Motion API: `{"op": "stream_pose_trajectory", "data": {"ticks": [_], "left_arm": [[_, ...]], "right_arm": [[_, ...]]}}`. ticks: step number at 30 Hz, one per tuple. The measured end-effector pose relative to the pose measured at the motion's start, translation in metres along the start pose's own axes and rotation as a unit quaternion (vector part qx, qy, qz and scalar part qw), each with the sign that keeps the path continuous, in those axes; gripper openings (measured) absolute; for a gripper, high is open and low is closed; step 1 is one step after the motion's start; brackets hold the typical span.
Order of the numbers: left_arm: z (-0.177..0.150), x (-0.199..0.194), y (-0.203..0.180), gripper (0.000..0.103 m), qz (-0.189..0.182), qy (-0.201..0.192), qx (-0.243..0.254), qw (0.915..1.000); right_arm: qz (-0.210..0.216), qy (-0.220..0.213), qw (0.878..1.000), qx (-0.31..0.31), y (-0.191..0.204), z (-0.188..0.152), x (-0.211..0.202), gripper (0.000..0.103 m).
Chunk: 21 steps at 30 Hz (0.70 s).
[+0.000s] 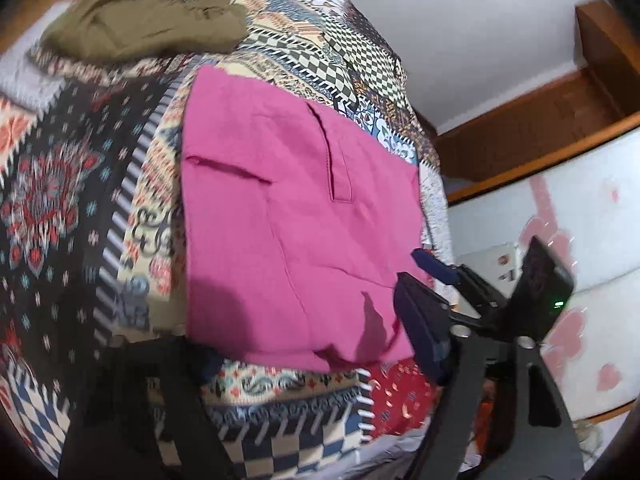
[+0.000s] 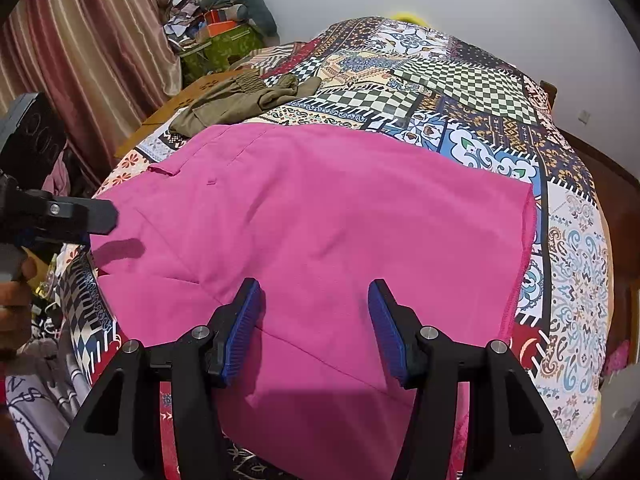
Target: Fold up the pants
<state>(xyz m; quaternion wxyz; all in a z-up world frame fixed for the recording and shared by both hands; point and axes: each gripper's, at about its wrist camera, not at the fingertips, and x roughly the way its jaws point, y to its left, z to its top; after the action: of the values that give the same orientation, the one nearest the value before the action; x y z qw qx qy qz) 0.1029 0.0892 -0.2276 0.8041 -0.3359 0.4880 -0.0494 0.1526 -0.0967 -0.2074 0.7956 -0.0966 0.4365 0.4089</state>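
Pink pants point(image 2: 320, 216) lie folded flat on the patterned bedspread point(image 2: 460, 80); they also show in the left wrist view point(image 1: 288, 216). My right gripper point(image 2: 314, 328) is open and empty, hovering just above the near part of the pants. It also shows at the pants' near right corner in the left wrist view point(image 1: 424, 280). My left gripper point(image 1: 316, 376) is open and empty near the front edge of the pants; one dark finger point(image 1: 168, 392) and another finger point(image 1: 436, 340) show, blurred. It also shows at the pants' left edge in the right wrist view point(image 2: 86, 216).
Olive-green trousers point(image 2: 240, 100) lie crumpled at the far left of the bed, seen also in the left wrist view point(image 1: 144, 20). A pile of bags and clothes point(image 2: 216, 32) stands by the striped curtain point(image 2: 80, 60). A wooden headboard point(image 1: 540, 136) and white wall lie to the right.
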Motion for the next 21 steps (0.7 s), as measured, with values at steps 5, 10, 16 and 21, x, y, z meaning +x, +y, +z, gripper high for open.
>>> {"op": "stream_pose_trajectory", "data": {"ticks": [5,10,16,21], "left_arm": [[0.006,0.010,-0.014,0.043,0.075,-0.020,0.052,0.9956],[0.002,0.013,-0.029,0.030,0.134,-0.053,0.120,0.9823],[-0.006,0.002,-0.050,0.023,0.196,-0.115,0.196,0.9539],[-0.006,-0.012,-0.048,0.022,0.221,-0.141,0.208,0.9424]], "right_arm": [[0.000,0.000,1.000,-0.001,0.000,0.000,0.000,0.052],[-0.003,0.002,1.000,-0.002,0.000,0.002,0.000,0.052],[0.002,0.000,1.000,-0.003,0.003,0.008,-0.002,0.052],[0.005,-0.003,1.000,-0.011,0.012,0.020,0.002,0.052]]}}
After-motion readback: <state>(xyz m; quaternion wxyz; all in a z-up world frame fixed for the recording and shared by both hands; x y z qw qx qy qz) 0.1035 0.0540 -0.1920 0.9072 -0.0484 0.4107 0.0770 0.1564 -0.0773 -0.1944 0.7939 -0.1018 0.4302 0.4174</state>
